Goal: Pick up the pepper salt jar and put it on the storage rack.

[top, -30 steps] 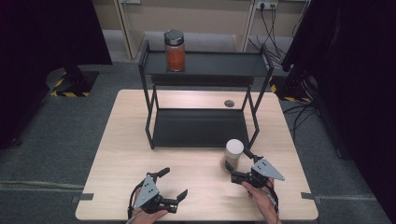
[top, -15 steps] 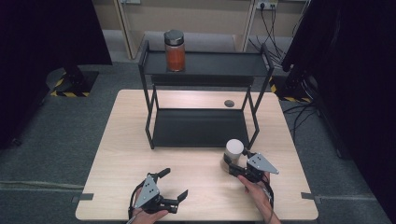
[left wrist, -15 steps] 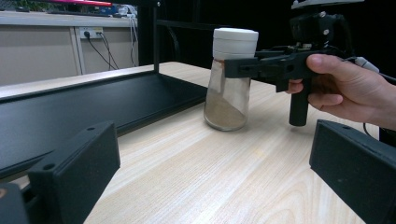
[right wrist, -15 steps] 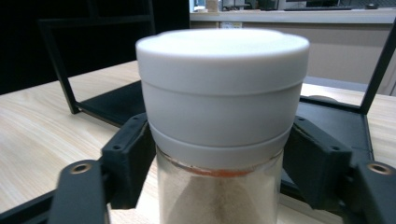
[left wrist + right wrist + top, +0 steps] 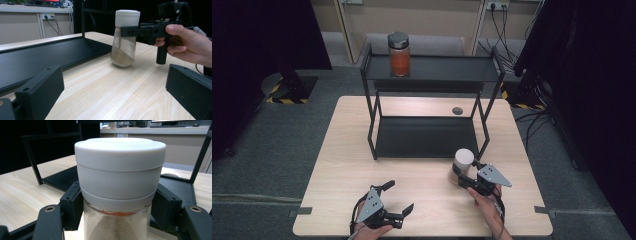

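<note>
The right gripper pinches the white-lidded jar just below its lid, jar base on the table. At 8 o'clock from the jar, the left gripper rests with jaws spread, holding nothing.

A black two-tier rack stands on the table; cables behind.

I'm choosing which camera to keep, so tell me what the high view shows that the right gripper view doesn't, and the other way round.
High view: a jar with orange contents on the rack's top shelf, and the open left gripper.

Right gripper view: the jaws closed under the white lid, and an orange ring beneath it.

Both: the white-lidded jar, rack and table.
</note>
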Available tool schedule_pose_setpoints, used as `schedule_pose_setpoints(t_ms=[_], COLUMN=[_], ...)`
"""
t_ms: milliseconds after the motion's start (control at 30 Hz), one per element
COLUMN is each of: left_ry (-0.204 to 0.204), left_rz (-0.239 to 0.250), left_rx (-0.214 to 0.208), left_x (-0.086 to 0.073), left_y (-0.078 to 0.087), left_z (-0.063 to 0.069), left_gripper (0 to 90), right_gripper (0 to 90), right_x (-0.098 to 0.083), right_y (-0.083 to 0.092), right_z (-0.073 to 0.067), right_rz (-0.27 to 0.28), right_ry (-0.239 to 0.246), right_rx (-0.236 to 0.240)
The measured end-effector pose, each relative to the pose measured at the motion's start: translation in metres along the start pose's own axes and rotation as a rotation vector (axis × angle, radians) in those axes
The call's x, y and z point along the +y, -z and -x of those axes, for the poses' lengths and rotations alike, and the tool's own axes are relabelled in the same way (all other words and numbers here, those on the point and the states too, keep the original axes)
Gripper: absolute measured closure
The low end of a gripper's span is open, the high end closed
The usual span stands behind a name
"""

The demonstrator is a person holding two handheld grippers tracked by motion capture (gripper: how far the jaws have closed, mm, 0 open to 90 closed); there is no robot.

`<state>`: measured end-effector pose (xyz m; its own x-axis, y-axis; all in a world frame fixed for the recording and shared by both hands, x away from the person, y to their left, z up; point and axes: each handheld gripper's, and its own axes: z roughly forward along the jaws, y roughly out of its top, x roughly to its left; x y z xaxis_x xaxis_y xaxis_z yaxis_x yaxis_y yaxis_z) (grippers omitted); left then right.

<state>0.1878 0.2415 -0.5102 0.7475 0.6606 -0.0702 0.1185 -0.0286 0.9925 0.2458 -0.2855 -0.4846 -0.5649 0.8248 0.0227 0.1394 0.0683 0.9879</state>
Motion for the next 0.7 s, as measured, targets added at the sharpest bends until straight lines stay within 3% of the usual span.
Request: schedule_pose_setpoints(t_ms=[700], left_ry=[-0.006], left_rz=[0.001], left_rx=[0.005], left_x=[0.000], left_y=[0.001], left_z=[0.001], left_gripper=[1.1], right_gripper=[35.3], right_x=[0.047], right_y=[0.008], right_z=[0.000], right_rz=[0.025], right_ry=[0.010], right_rx=[0.054])
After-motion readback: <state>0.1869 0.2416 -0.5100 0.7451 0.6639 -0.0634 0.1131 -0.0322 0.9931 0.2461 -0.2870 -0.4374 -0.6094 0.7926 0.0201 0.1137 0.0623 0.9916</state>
